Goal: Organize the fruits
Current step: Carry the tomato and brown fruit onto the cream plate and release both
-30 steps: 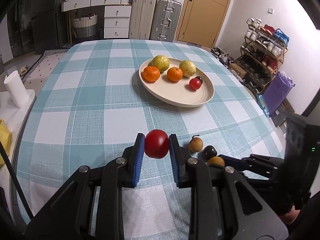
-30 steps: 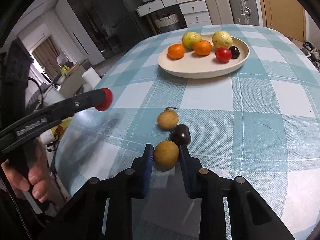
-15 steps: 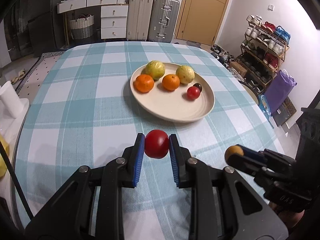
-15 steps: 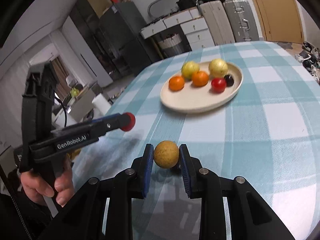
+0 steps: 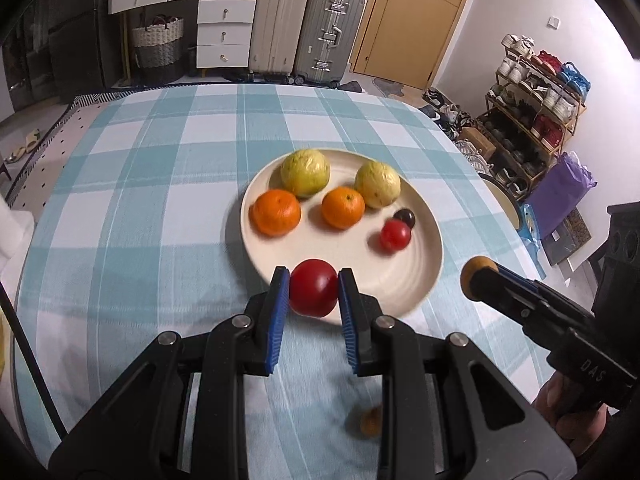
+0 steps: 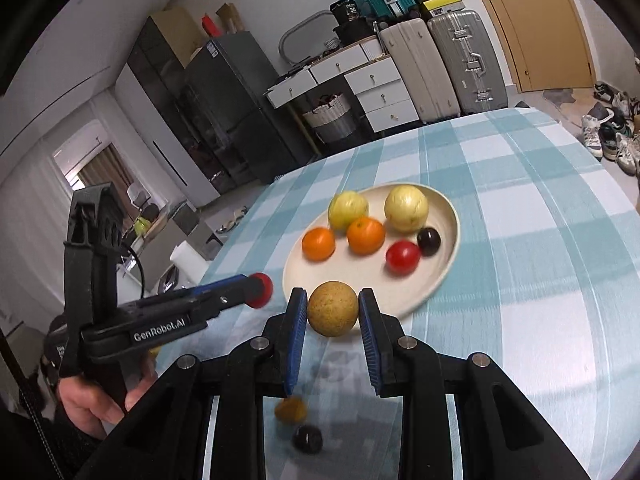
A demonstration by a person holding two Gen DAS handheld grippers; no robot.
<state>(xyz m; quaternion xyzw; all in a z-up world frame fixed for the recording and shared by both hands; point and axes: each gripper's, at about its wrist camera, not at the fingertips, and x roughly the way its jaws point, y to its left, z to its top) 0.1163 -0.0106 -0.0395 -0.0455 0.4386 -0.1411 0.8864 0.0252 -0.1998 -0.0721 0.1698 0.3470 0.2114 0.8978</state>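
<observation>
Red tomato [image 5: 313, 293] pinched in left claw [image 5: 313, 300], tan fruit [image 6: 332, 309] in right claw [image 6: 332, 316], both raised near plate [image 5: 424, 276].

Left wrist view: above the checked table's [image 5: 120, 200] near edge, facing the door, close on the plate [image 5: 424, 276] | Right wrist view: same table from the right, angled left toward the fridge | Shared: plate [image 6: 436, 276], center frame.

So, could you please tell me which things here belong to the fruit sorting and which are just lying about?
Part of the job:
- red tomato in the left gripper
- tan fruit in the right gripper
- plate
- small brown fruit
- dark plum

Lying about:
- suitcases
- shoe rack
- drawers
</observation>
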